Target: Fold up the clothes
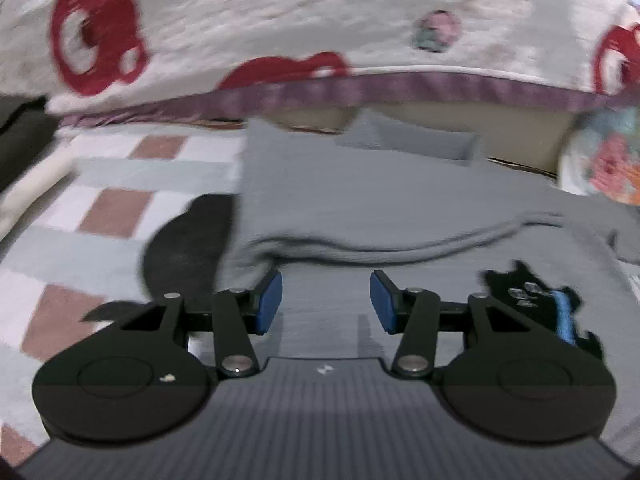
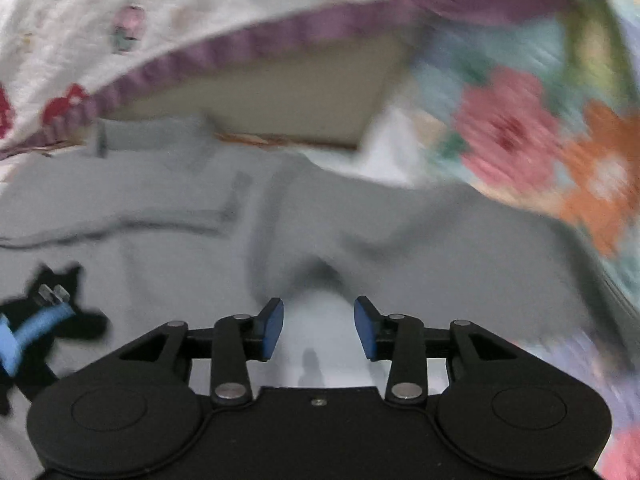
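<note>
The grey garment (image 1: 360, 200) lies spread across a bed, over a checked cover (image 1: 100, 216) of white, pale green and dusty pink squares. A fold ridge crosses the garment in the left wrist view, and a black cat motif (image 1: 536, 304) with a blue band sits on its cloth to the right. In the right wrist view the same motif (image 2: 44, 320) shows at the left edge, and the cloth (image 2: 400, 240) bunches into a raised wrinkle just ahead of the fingers.

The left claw (image 1: 326, 300) hangs over the garment with its 2 blue pads (image 1: 268, 300) apart and nothing between them. The right claw (image 2: 319, 328) is also parted, with nothing gripped; a pale patch beneath it is probably the garment's lighter side, but blur makes that uncertain.

Beyond lie a white quilt (image 1: 280, 12) with red shapes and a purple border, and a flowered fabric (image 2: 520, 140) at the right.
</note>
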Tool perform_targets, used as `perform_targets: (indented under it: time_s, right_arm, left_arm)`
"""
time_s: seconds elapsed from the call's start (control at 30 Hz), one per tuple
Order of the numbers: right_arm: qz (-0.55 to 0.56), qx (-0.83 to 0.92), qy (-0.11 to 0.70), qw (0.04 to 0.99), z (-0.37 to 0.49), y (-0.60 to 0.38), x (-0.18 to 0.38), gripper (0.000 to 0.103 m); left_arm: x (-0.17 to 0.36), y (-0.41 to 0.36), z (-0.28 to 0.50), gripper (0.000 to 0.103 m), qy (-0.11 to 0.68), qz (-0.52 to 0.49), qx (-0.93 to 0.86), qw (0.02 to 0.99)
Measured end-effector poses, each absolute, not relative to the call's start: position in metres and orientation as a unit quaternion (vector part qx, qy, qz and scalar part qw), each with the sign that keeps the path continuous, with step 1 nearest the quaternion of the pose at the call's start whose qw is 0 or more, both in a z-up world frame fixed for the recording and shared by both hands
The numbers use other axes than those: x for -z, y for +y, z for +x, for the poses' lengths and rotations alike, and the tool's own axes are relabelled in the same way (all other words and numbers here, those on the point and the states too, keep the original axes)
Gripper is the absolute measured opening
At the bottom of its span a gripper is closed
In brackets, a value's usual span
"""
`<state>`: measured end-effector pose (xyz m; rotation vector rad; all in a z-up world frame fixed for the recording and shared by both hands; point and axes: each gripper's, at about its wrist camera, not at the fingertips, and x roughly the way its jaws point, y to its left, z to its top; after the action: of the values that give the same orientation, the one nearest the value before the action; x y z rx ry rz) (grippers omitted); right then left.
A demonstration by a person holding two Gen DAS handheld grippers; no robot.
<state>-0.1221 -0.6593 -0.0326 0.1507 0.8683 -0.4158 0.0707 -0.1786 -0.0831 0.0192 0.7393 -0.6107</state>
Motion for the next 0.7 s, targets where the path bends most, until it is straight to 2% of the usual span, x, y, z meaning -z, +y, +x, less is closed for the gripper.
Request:
perform_targets:
  time_s: [0.23,0.33,0.4,0.47,0.57,0.7]
  right_arm:
    - [0.116,0.282,0.384,0.871,-0.230,-0.719,0.010,0.045]
    - [0.069,0.304,0.372,0.875,-0.258,-0.724,0.005,0.045]
    - [0.000,0.308,0.377,0.874,-0.267,-0.723,0.002,0.046]
    - [-0.051,0.308,0.376,0.873,-0.270,-0.726,-0.001,0.054]
    - [-0.076,0.322,0.376,0.865,-0.259,-0.745,0.001,0.057]
    - [-0.125,0.338,0.421,0.833,-0.233,-0.763,0.028,0.057]
  left_arm:
    - [0.087,-0.243,0.018,0.048,0.393,0.026,0.384,0.835]
    - [0.079,-0.271,-0.005,0.048,0.388,0.048,0.416,0.821]
    - [0.070,-0.293,-0.017,0.048,0.388,0.058,0.443,0.806]
    - [0.063,-0.318,-0.026,0.048,0.380,0.081,0.468,0.794]
    - [0.052,-0.364,-0.042,0.048,0.353,0.132,0.495,0.783]
    - [0.044,-0.413,-0.054,0.048,0.335,0.142,0.521,0.772]
